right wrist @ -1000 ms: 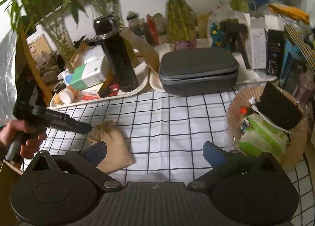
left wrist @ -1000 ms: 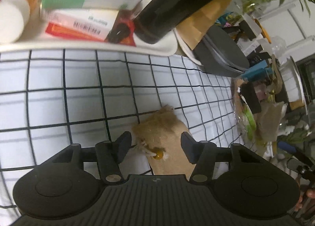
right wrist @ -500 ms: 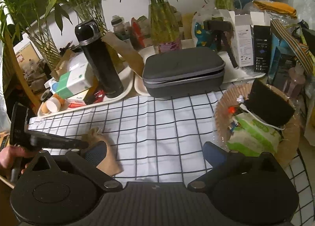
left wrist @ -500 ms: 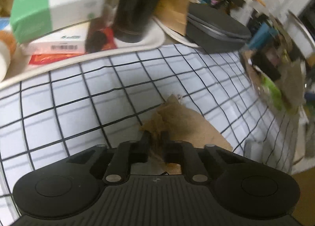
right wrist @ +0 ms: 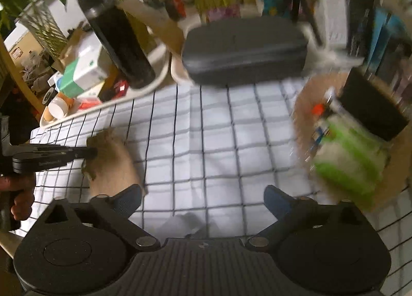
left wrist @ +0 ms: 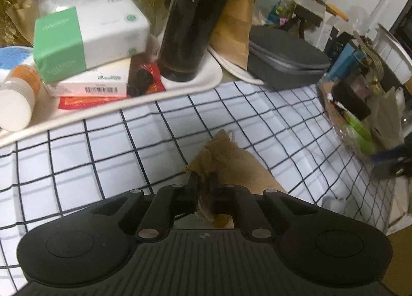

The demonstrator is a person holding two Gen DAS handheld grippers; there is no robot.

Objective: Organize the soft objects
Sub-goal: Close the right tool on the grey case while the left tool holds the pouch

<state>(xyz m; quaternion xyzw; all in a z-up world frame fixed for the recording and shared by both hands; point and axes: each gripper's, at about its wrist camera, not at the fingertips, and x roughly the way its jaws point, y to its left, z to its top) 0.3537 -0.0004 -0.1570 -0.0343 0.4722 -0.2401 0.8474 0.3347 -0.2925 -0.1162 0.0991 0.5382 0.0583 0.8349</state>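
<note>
Left wrist view: left tongs (left wrist: 204, 180) pinching the gathered neck of a tan burlap pouch (left wrist: 231, 162), lying on the checked cloth (left wrist: 103, 157) of the tabletop near the white tray (left wrist: 213, 77) with a black bottle (left wrist: 195, 17). Right wrist view, blurred: right tongs (right wrist: 203, 199) spread wide and closing, nothing between them, above the cloth, pouch just beside the left-hand finger (right wrist: 127, 199); grey case (right wrist: 244, 51) behind.
</note>
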